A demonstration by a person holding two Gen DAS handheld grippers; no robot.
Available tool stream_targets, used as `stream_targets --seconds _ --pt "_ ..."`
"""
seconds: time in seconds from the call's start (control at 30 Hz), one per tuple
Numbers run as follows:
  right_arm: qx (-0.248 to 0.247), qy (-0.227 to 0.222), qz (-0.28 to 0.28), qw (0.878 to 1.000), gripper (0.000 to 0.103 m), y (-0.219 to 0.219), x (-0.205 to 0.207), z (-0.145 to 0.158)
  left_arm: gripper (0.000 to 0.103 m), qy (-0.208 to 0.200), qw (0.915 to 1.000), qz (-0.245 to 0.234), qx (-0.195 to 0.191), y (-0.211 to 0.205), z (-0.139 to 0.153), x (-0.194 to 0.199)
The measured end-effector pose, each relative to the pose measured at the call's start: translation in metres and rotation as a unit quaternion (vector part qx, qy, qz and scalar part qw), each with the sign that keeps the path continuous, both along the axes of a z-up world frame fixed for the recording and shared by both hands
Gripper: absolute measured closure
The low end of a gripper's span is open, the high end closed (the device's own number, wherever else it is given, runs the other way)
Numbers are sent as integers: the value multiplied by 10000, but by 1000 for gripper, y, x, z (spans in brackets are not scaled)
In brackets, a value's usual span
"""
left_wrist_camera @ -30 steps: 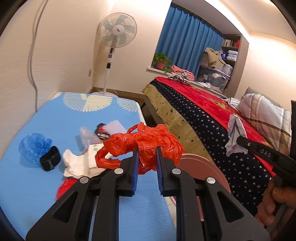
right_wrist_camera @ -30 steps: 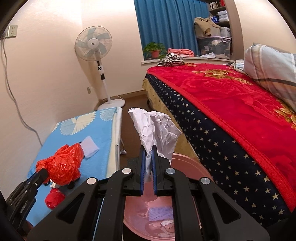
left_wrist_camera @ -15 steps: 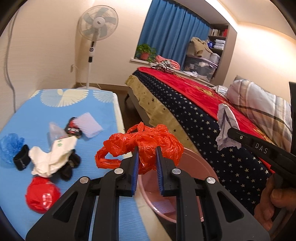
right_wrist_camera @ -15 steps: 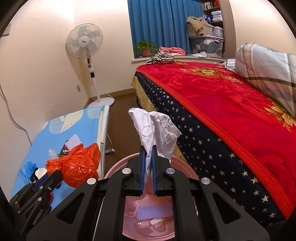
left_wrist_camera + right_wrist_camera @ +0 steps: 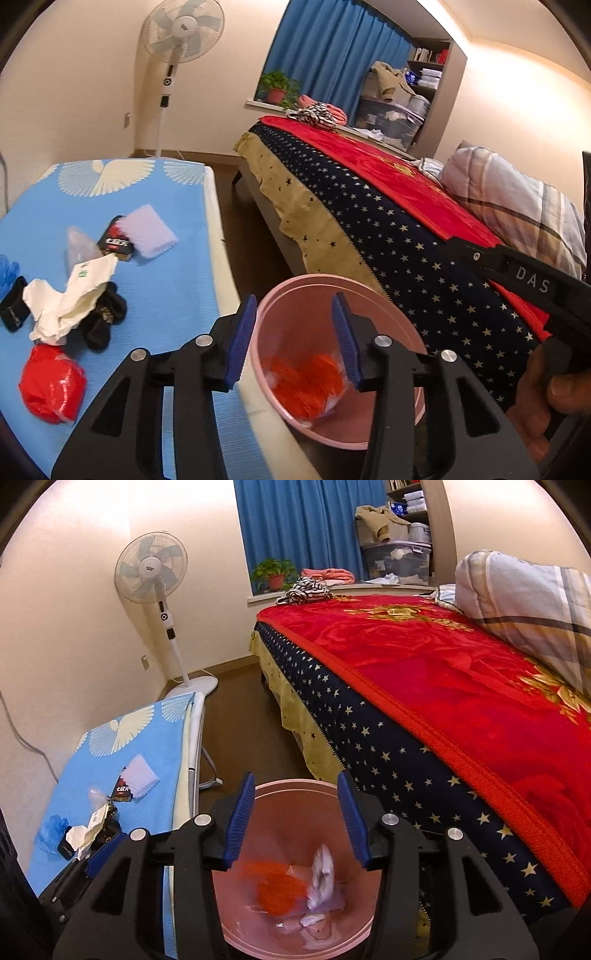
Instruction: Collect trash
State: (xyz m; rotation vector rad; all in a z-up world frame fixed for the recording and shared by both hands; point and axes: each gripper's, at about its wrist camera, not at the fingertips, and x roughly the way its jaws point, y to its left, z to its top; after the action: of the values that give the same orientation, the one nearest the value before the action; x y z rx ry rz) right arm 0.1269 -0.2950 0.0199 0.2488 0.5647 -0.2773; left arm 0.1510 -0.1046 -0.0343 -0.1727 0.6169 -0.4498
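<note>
Above pink bin, both grippers' jaws have just been opening: L gripper & R gripper released, nothing between. Orange bag & paper wad inside. Risk: next reach to bench edge clips rim, tips bin.

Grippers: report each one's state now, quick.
Left gripper: open, just released, empty above the pink bin.
Right gripper: open, just released, empty above it.

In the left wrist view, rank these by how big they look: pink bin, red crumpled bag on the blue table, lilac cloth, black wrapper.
1. pink bin
2. red crumpled bag
3. lilac cloth
4. black wrapper, partly under the cloth

The bag lies nearer the camera, so places two and three are unsure.
</note>
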Motion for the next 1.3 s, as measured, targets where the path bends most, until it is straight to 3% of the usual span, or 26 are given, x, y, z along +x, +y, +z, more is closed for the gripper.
stream_targets --seconds 0.3,0.67,1.1,1.3 --pt "-74 -218 497 9985 57 28 0 4 67 -182 9994 273 81 30 11 -11" --pt "96 -435 1251 9911 64 74 5 1 75 -287 9928 1152 170 97 16 -23" --pt "545 -396 2145 9744 68 143 44 -23 76 -334 9739 2208 396 158 8 -23" --pt "792 -181 2463 9658 65 171 69 -41 76 -272 9608 2711 514 183 2 -14"
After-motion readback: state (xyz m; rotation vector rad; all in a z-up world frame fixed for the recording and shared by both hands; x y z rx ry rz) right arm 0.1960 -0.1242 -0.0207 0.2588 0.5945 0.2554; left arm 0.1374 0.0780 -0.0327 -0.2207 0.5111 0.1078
